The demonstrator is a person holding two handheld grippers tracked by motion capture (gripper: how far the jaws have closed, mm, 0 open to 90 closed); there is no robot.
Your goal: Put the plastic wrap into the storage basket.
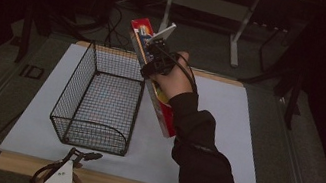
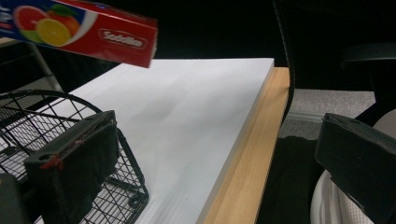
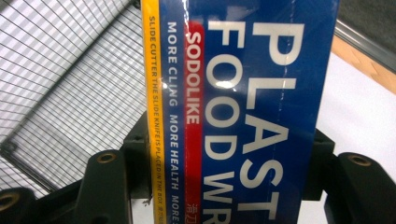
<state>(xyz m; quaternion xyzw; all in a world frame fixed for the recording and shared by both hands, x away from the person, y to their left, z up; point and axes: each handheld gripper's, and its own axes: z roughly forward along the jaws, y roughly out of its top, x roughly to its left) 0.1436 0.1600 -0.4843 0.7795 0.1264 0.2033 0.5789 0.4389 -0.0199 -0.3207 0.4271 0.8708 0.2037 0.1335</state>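
Right gripper (image 1: 157, 52) pinches a long plastic-wrap box (image 1: 159, 103), tilted just beside the wire basket (image 1: 98, 100); left gripper (image 1: 84, 155), jaws spread, hangs at the tabletop (image 1: 224, 133) edge.

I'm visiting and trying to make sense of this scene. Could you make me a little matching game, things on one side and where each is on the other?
Things:
1. food wrap box
2. wire basket
3. left gripper
4. white board

Places:
A. lies on the wooden table
B. clamped in the right gripper, held above the table
C. open at the table's near edge
D. stands on the white board

Pairs: 1-B, 2-D, 3-C, 4-A
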